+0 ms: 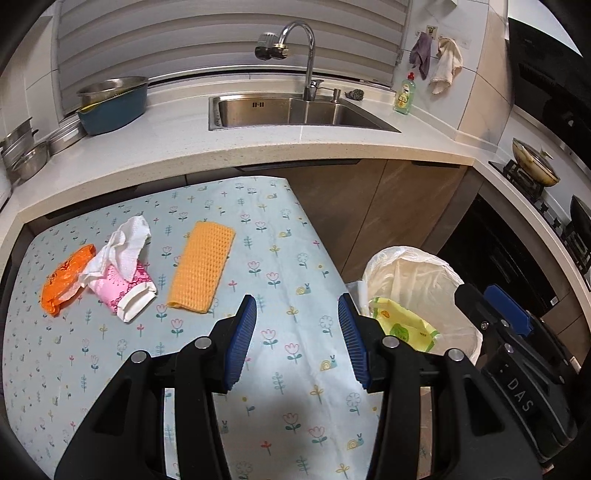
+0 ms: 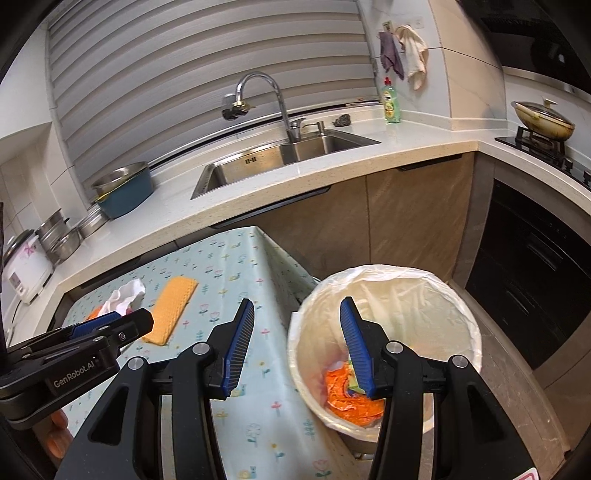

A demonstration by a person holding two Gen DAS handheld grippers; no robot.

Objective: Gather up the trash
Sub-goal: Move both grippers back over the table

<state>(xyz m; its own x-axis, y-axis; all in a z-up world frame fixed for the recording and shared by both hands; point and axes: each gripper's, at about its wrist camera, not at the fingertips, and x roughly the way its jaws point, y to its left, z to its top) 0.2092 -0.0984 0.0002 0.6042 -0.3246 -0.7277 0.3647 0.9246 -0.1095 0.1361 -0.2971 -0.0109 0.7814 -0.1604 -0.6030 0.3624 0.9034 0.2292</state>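
Note:
On the flower-print tablecloth [image 1: 291, 236] lie an orange wrapper [image 1: 61, 282], a crumpled white tissue [image 1: 120, 249] over a pink paper cup [image 1: 127, 293] on its side, and a folded orange cloth [image 1: 201, 267]. My left gripper [image 1: 297, 306] hovers open above the cloth-covered table, nothing between its blue pads. To the right stands a bin with a white liner [image 1: 406, 254] holding a yellow-green packet [image 1: 404, 328]. My right gripper [image 2: 296, 306] is open and empty over the edge of the bin [image 2: 388, 269], where orange trash [image 2: 351, 400] lies at the bottom.
Behind the table runs a counter with a steel sink [image 1: 291, 110], tap [image 1: 295, 33], green soap bottle [image 1: 404, 94], blue pot [image 1: 112, 105] and steel pots [image 1: 26, 151]. A wok [image 2: 543, 118] sits on the stove at right. Dark oven fronts flank the bin.

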